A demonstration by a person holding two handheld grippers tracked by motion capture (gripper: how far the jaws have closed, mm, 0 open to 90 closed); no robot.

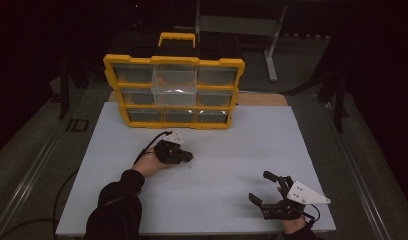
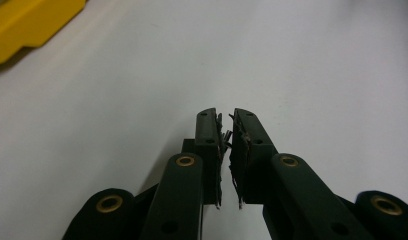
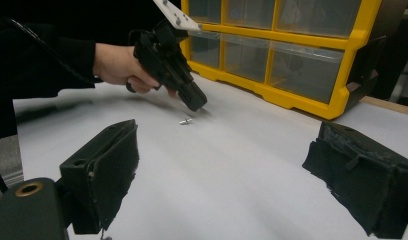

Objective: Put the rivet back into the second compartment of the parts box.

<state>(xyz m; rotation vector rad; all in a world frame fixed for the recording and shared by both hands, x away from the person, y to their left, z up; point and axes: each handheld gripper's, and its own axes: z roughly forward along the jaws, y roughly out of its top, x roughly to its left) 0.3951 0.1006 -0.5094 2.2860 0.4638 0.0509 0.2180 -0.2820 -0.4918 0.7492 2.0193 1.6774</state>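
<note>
While empty, left gripper [image 2: 226, 125] nearly shut just beside small screw [image 3: 186, 121]; right gripper [image 3: 222, 170] wide open, empty

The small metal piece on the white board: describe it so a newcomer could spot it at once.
Start at the yellow organizer case standing at the back of the white board. Come toward the person to the left gripper; the small metal piece lies just off its jaws, the only loose, shiny item there.

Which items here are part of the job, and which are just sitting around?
In the job:
- left gripper, shut
- small screw on the table, just below its tip
- yellow organizer

Lying about:
- right gripper, open, idle
- grey stand behind the table
</note>
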